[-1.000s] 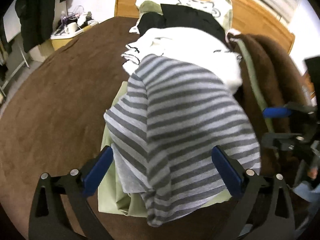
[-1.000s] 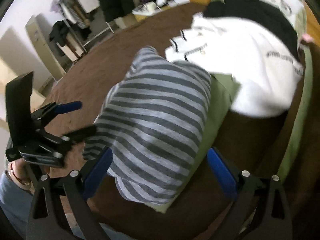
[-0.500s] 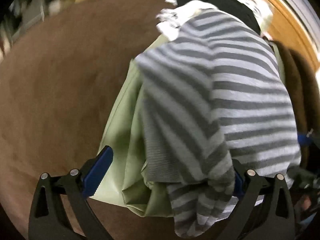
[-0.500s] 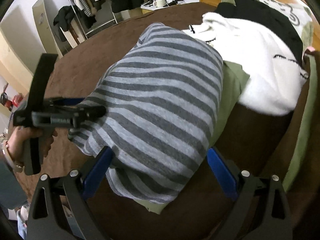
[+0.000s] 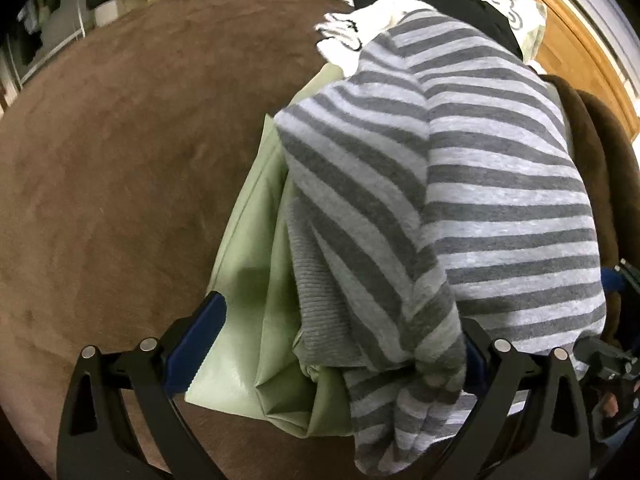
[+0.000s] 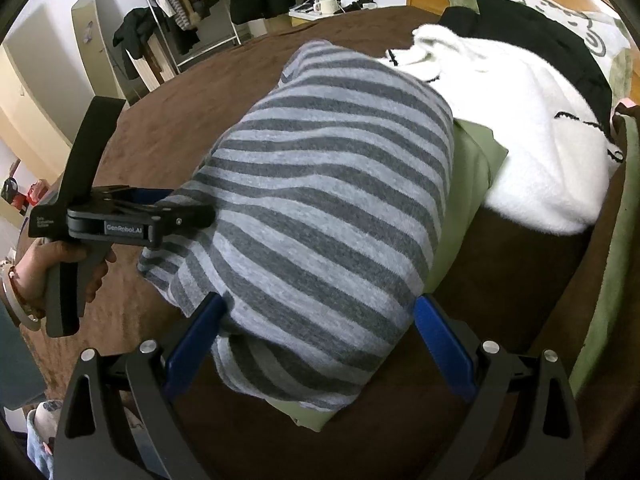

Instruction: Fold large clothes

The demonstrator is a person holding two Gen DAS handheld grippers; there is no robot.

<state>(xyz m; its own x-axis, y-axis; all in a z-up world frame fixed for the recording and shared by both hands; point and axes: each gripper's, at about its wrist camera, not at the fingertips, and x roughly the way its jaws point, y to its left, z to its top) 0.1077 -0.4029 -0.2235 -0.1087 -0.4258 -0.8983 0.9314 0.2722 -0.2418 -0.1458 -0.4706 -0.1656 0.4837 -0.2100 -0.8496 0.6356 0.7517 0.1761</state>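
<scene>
Brown bedspread [image 6: 256, 60], wooden headboard [image 5: 576, 44], cluttered bedroom.

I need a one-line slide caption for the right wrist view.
Open right gripper over a striped sweater on a brown bedspread; left gripper beside it.

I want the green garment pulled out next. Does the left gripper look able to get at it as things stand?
Probably yes. The left gripper is open, and the light green smooth garment lies bare beside its left finger. The grey striped knit sweater covers only the rest.
</scene>
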